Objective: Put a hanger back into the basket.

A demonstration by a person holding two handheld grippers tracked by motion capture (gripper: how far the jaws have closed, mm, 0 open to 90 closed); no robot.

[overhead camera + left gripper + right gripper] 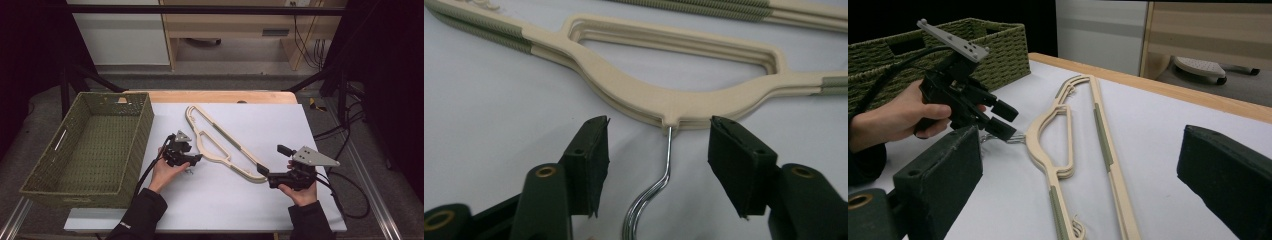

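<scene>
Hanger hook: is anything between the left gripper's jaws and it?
Nothing visible. The left gripper has its jaws on either side of the metal hook of the hanger, pads not touching it, with white table beneath.

The high view sits up above the person's side and looks fwd and down over the whole surface [260, 210], far off. The left gripper view rides low, very close to the hanger [664, 100], looking along its own jaws. The right gripper view also sits low, near the surface's edge, and looks across it. All 3 share the hanger; high and right views both catch the basket [90, 150] too.
</scene>
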